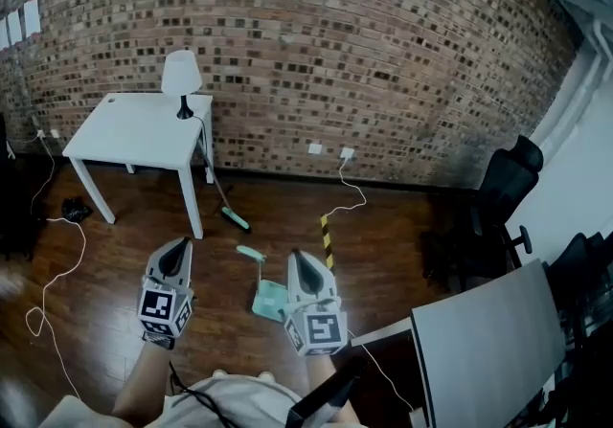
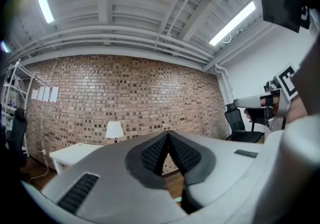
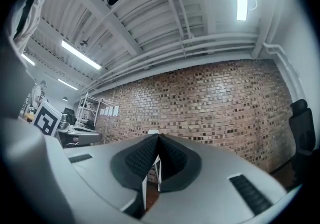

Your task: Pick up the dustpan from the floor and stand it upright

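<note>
Overhead, a person's head camera looked steeply down at a dark wooden floor [image 1: 402,235] in front of a brick wall [image 1: 335,53]. A mint-green dustpan [image 1: 266,302] sat on that floor, its pan just left of the right tongs [image 1: 297,256] and partly covered by them, with the thin pole rising to a grip. The pole looked short from above, so the dustpan probably stood upright, balanced on its flat pan, though the steep angle left that uncertain. The left tongs [image 1: 177,244] and the right tongs were held side by side in front of the person and aimed roughly level at the wall, well above the dustpan, not touching it. Each pair was pressed together, ribbed pads [image 2: 152,154] meeting with nothing pinched between them, which suited hands resting clear of the work. Farther back, a matching broom [image 1: 233,217] leaned against a white table [image 1: 134,134], likely propped there to stay upright. A small white lamp [image 1: 181,77] stood on the table's back corner.
</note>
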